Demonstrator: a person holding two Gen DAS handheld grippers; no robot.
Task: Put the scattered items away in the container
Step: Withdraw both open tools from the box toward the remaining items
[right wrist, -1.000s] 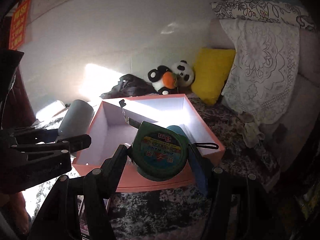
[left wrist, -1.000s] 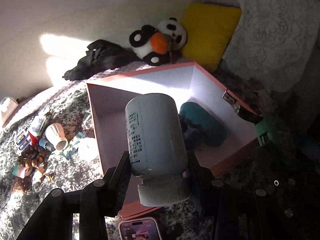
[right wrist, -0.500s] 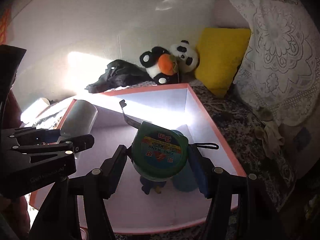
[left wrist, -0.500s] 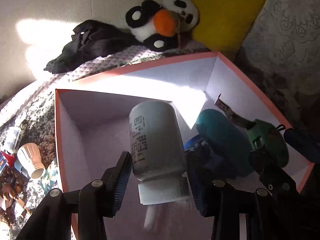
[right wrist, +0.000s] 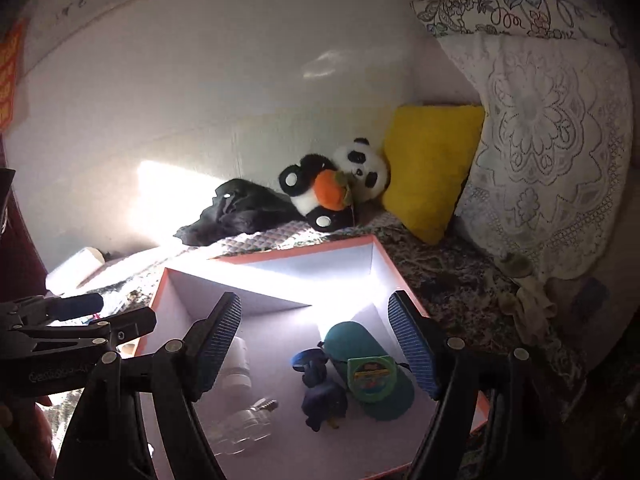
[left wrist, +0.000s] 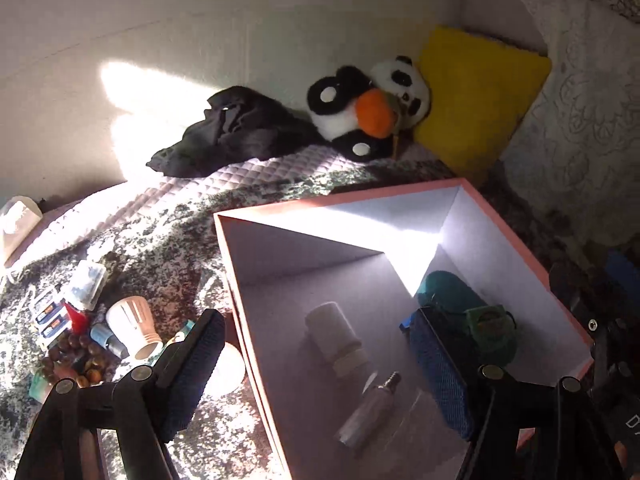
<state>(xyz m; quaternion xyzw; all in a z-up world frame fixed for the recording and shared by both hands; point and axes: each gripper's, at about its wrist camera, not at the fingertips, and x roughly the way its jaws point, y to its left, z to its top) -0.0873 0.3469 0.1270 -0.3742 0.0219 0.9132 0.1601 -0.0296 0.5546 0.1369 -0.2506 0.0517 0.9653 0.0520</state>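
Bedspread [left wrist: 168,232]: pink box [right wrist: 280,254] holds tape measure [right wrist: 372,376].

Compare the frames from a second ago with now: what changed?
Both grippers released their loads into the pink box. The left gripper let go of the white bottle; the right gripper dropped the green tape measure beside the teal item. Both jaws are opening, nothing between them. The clutter left of the box, panda and yellow pillow stayed put.

No label legible; tape measure [right wrist: 371,374] print blurs (wall calligraphy too).
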